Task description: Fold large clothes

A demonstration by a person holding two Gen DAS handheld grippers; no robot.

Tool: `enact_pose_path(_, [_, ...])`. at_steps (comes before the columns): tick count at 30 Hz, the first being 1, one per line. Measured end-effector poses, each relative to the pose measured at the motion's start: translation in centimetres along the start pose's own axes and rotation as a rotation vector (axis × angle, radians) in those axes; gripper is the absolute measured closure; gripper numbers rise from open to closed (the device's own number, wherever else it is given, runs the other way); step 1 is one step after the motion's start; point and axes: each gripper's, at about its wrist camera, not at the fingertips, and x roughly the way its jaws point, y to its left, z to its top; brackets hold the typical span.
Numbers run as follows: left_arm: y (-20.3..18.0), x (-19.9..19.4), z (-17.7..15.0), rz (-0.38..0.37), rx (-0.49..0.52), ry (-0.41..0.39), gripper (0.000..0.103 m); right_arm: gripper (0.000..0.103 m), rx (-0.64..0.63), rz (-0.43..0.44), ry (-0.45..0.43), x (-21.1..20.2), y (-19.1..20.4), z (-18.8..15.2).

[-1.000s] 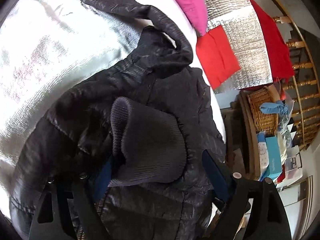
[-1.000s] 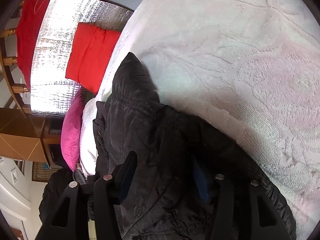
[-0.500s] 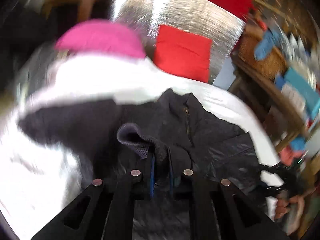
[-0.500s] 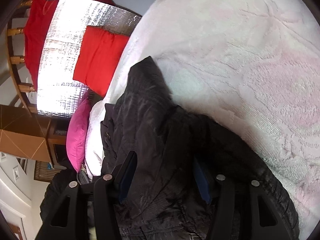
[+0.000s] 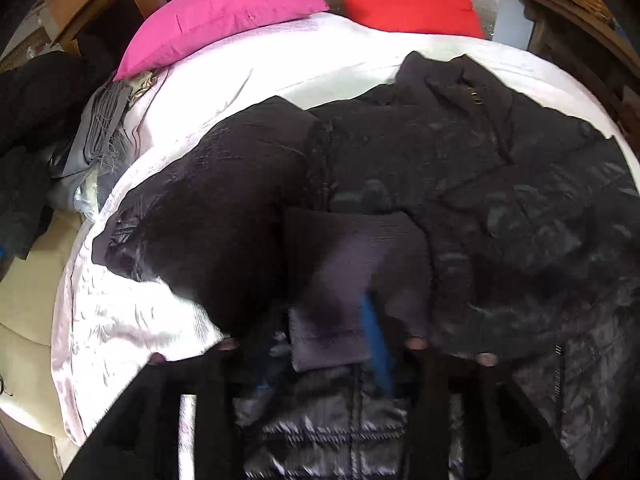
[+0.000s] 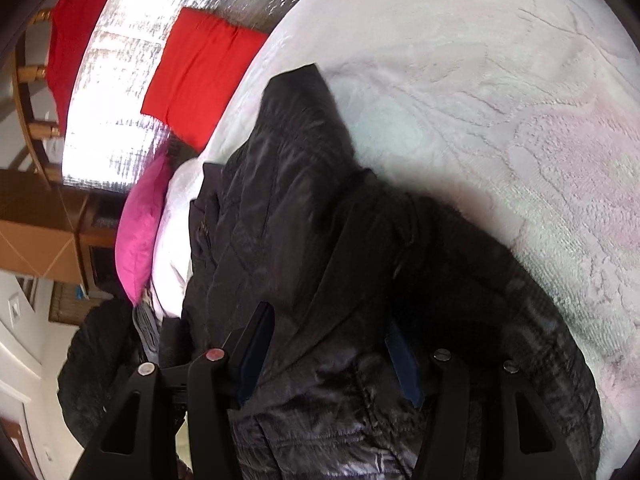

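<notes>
Lying spread on the white bed (image 6: 500, 80), the black puffer jacket (image 5: 500, 200) has one sleeve folded across its front. Your left gripper (image 5: 328, 344) has its jaws apart, the ribbed grey cuff (image 5: 352, 280) between them — grip uncertain. Your right gripper (image 6: 328, 352) straddles jacket fabric, jaws wide. Pink pillow (image 5: 224, 16) at the bed's edge.

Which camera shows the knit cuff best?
The left wrist view: the knit cuff lies centred on the black jacket, right ahead of the left gripper. In the right wrist view only quilted jacket fabric shows; no cuff is visible.
</notes>
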Motion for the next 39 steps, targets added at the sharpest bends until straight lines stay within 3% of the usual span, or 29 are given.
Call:
enact_pose_path(3, [-0.9, -2.0, -0.2, 0.048, 0.009, -0.067, 0.049, 0.043, -0.09, -0.019, -0.009, -1.2, 1.3, -1.1])
enact_pose_path(5, [-1.6, -4.5, -0.5, 0.078, 0.02, -0.166, 0.046, 0.043, -0.164, -0.043, -0.038, -2.2, 2.2, -2.0])
enact_pose_path(9, [-3.5, -7.9, -1.1, 0.052, 0.019, -0.336, 0.036, 0.043, -0.35, -0.095, -0.138, -3.4, 5.1, -4.3])
enact_pose_path(11, [-5.0, -7.0, -0.8, -0.005, 0.049, -0.313, 0.034, 0.043, -0.422, -0.132, -0.175, -3.0, 6.3, -4.9])
enact_pose_path(14, [-6.4, -3.1, -0.3, -0.032, 0.059, -0.208, 0.034, 0.045, -0.44, -0.128, -0.15, -1.3, 7.0, -4.7])
enact_pose_path(16, [-6.0, 0.4, -0.2, -0.068, 0.0, -0.094, 0.034, 0.045, -0.419, -0.144, -0.123, 0.0, 6.8, -4.4])
enact_pose_path(19, [-4.4, 4.1, -0.8, -0.146, -0.107, 0.007, 0.034, 0.046, -0.397, -0.179, -0.069, 2.0, 6.3, -3.8])
enact_pose_path(22, [-3.5, 3.5, -1.3, -0.19, -0.102, -0.029, 0.034, 0.045, -0.384, -0.208, -0.021, 3.6, 5.8, -3.3])
enact_pose_path(26, [-0.2, -1.9, -2.4, -0.332, -0.127, -0.196, 0.034, 0.045, -0.389, -0.211, -0.06, 3.0, 6.1, -3.5])
enact_pose_path(27, [1.6, -3.3, -2.8, -0.359, -0.159, -0.248, 0.033, 0.045, -0.402, -0.212, -0.091, 2.6, 6.4, -3.7])
enact_pose_path(29, [6.3, -5.2, -3.9, -0.369, -0.265, -0.329, 0.017, 0.045, -0.427, -0.205, -0.13, 2.2, 7.1, -4.0])
enact_pose_path(31, [11.7, -5.9, -4.9, -0.358, -0.436, -0.379, 0.011, 0.045, -0.449, -0.181, -0.16, 1.8, 7.7, -4.5])
enact_pose_path(33, [16.8, -4.8, -6.2, -0.358, -0.622, -0.364, 0.01, 0.045, -0.452, -0.172, -0.162, 1.9, 8.0, -4.7])
enact_pose_path(36, [23.6, -0.5, -8.3, -0.407, -0.903, -0.274, 0.01, 0.045, -0.447, -0.168, -0.143, 2.4, 8.1, -4.9])
enact_pose_path(39, [26.0, 3.2, -9.0, -0.436, -1.046, -0.219, 0.01, 0.045, -0.455, -0.186, -0.139, 3.0, 8.2, -4.9])
